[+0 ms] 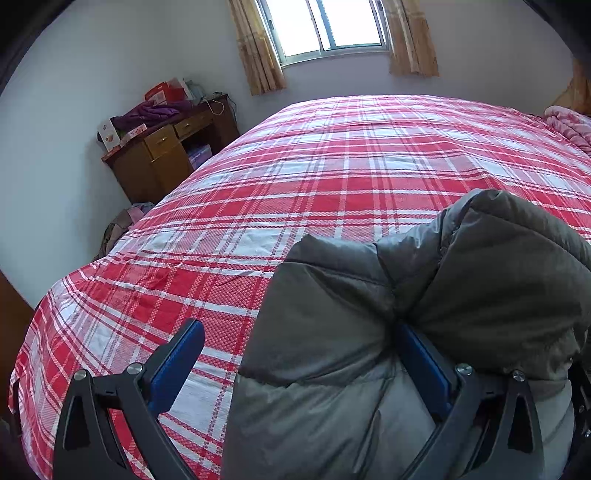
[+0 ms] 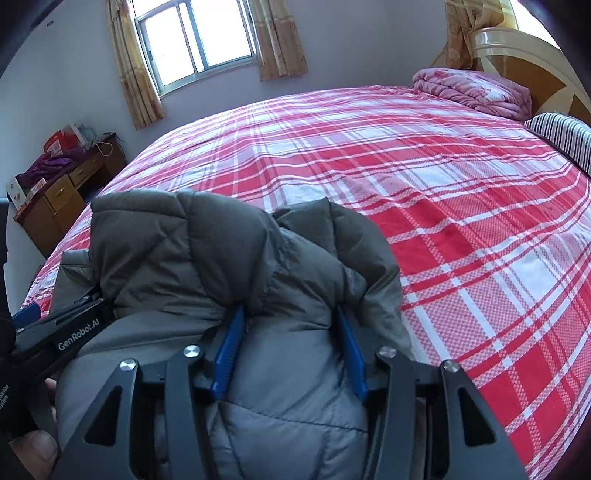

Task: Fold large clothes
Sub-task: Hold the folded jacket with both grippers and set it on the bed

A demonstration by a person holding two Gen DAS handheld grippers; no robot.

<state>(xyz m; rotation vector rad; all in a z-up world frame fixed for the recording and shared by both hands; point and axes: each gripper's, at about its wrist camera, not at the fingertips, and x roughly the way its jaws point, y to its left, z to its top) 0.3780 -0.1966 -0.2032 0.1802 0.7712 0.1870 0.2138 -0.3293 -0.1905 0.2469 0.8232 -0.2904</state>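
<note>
1. The right gripper pinches a thick fold of the grey padded jacket; both blue pads press into the fabric, which bulges up over and ahead of the fingertips.
2. The left gripper stands spread wide. Its right-hand pad lies against the jacket, which drapes over that finger, while the left-hand pad is bare above the bedsheet, well apart from the cloth.
3. The jacket bunches directly in front of both tools, heaped on the near edge of the bed, and fills the lower middle of each wrist view.
4. Beyond the jacket, ahead of the tools, the red and white plaid bedsheet spreads out flat.
5. Far ahead and to the right of the right gripper a folded pink blanket rests by the headboard.
6. Ahead and to the left stands a wooden desk piled with clutter, under a curtained window.
</note>
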